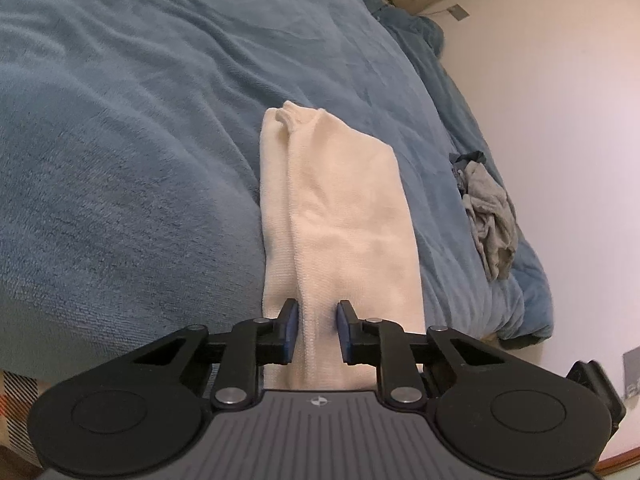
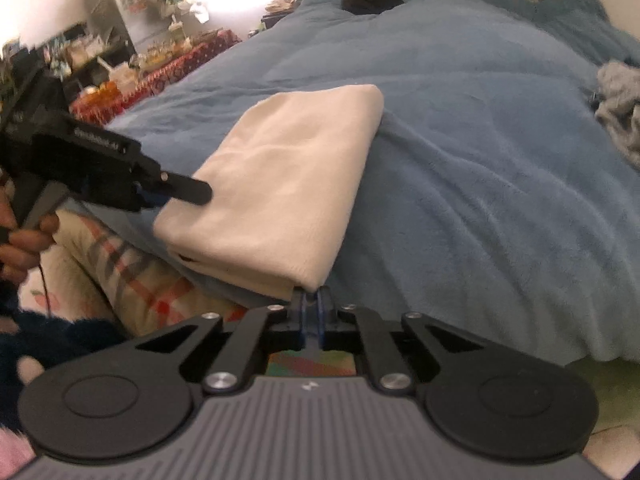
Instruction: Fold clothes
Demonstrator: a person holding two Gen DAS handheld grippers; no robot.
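Observation:
A cream garment, folded into a long narrow strip, lies on the blue blanket near the bed's edge. In the left wrist view my left gripper has its blue pads pressed on a raised fold at the strip's near end. The right wrist view shows the same garment as a thick folded rectangle. My right gripper is nearly closed, pinching its near right corner. The left gripper comes in from the left at the near left corner, held by a person's hand.
A crumpled grey pile of clothes sits on the blanket to the right, by the bed's edge and a pale wall. A checked sheet hangs below the garment. A dark item lies far up the bed; a cluttered table stands beyond.

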